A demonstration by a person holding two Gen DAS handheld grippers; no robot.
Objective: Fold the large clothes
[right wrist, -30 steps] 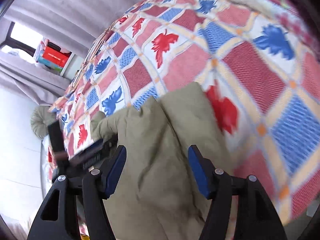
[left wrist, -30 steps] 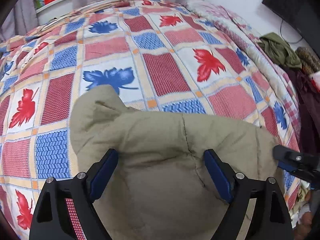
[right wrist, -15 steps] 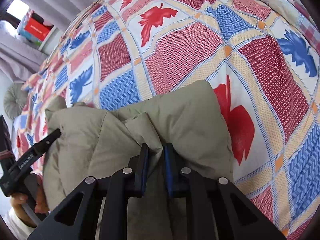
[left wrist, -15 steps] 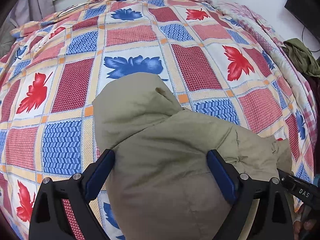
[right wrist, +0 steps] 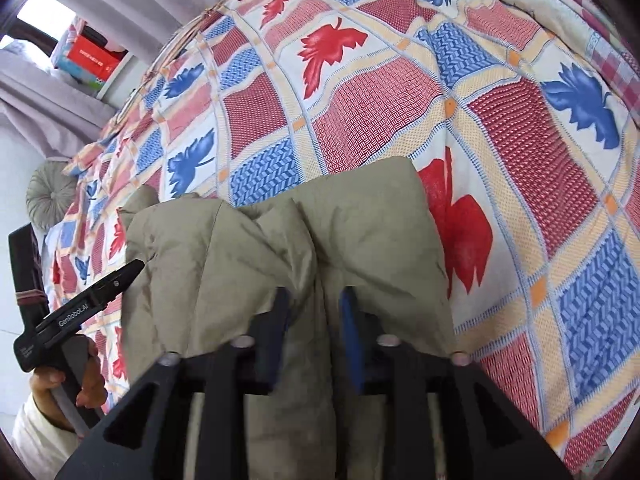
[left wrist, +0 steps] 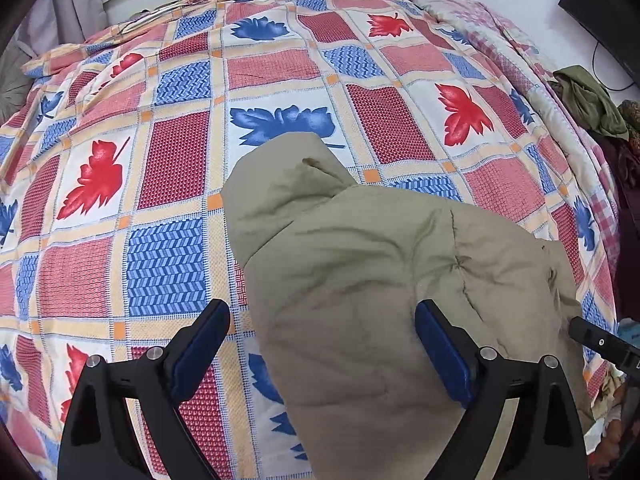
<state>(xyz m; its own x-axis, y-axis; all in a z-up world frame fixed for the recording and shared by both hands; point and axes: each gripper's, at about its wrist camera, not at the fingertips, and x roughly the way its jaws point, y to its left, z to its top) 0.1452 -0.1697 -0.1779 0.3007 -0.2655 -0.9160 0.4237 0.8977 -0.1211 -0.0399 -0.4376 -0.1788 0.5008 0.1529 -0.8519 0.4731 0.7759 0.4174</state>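
A khaki padded jacket [left wrist: 380,280] lies bunched on the bed's patchwork quilt [left wrist: 280,60]. My left gripper [left wrist: 322,336] hovers above the jacket's left part, open wide, its pads clear of the cloth. In the right wrist view the jacket [right wrist: 360,232] fills the near middle. My right gripper [right wrist: 314,312] sits low on it with a raised fold of the fabric between its blurred blue pads; its jaws are opening and no longer pinch the fold. The left gripper [right wrist: 80,308] shows at the left edge, held by a hand [right wrist: 84,384].
A dark green garment [left wrist: 588,100] and other clothes pile up at the bed's right side. A shelf with coloured boxes [right wrist: 92,60] and curtains stand behind the bed. A round grey cushion [right wrist: 50,196] lies at the far left.
The right gripper closed on a fold of the jacket, then spread its jaws again. The left gripper slid left, so its left finger now hangs over the quilt beside the jacket.
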